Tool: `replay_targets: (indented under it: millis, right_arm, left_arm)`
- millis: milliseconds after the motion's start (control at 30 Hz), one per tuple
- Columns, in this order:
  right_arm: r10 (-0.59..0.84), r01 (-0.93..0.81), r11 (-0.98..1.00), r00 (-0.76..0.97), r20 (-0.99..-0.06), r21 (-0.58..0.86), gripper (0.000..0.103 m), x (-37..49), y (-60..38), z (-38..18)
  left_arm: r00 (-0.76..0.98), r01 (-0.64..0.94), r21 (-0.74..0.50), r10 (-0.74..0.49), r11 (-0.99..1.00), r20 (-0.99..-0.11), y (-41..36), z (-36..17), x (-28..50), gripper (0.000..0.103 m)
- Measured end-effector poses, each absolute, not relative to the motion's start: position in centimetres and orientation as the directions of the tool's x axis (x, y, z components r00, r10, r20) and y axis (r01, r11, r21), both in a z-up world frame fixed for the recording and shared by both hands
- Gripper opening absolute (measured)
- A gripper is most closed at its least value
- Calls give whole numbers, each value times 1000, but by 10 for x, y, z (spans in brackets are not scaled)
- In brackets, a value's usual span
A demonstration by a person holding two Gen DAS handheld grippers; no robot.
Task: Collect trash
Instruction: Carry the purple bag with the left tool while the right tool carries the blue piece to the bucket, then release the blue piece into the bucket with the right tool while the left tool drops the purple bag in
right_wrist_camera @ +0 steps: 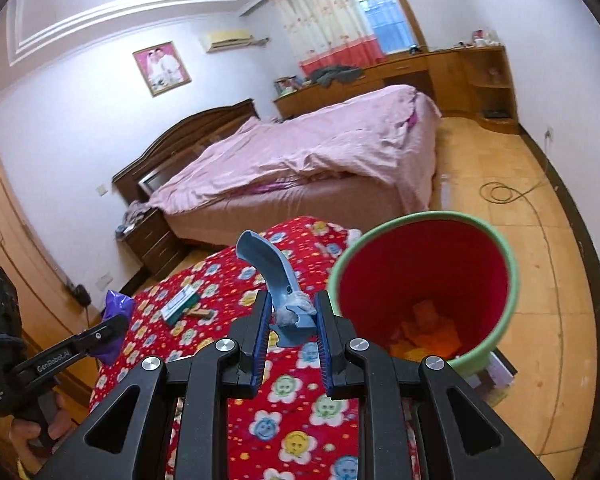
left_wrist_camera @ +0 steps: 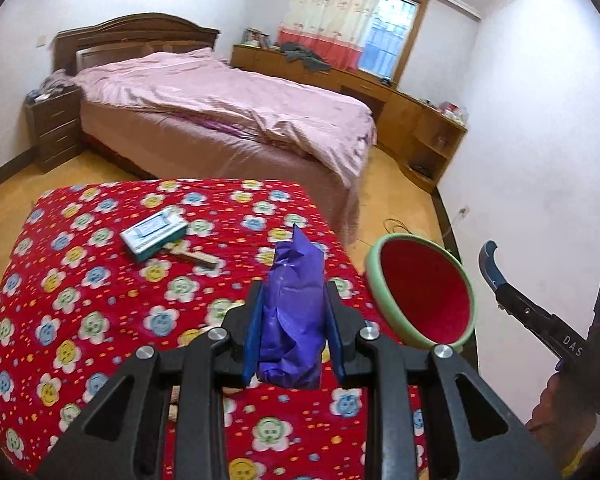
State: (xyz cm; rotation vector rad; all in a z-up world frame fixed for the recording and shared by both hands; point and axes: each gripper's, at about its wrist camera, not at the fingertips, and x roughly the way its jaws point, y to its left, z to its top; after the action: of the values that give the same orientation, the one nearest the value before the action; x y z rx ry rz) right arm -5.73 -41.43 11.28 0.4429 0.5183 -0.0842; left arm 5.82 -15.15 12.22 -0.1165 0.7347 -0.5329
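a crumpled purple wrapper (left_wrist_camera: 290, 312) is gripped in the left claw (left_wrist_camera: 294, 320) and a blue plastic piece (right_wrist_camera: 278, 280) in the right claw (right_wrist_camera: 290, 328), neither yet dropped into the partly filled bin (right_wrist_camera: 508, 292); a box (left_wrist_camera: 154, 234) is left on the bench (left_wrist_camera: 80, 280).

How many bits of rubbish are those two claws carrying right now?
2. A crumpled purple wrapper is pinched in the left claw, and a curved blue plastic piece is in the right claw, beside the red bin.

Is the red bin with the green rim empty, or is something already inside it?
Not empty. In the right wrist view, orange and yellow pieces lie at the bottom of the red bin.
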Motion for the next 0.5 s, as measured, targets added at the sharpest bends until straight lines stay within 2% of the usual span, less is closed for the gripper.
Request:
replay_targets:
  millis: [500]
  right_arm:
    - [-84,338,854,840,-536,396,21,-75,-466,84]
  left_arm:
    - [490,589,-249,-584,769,-647,-258,102,63,28]
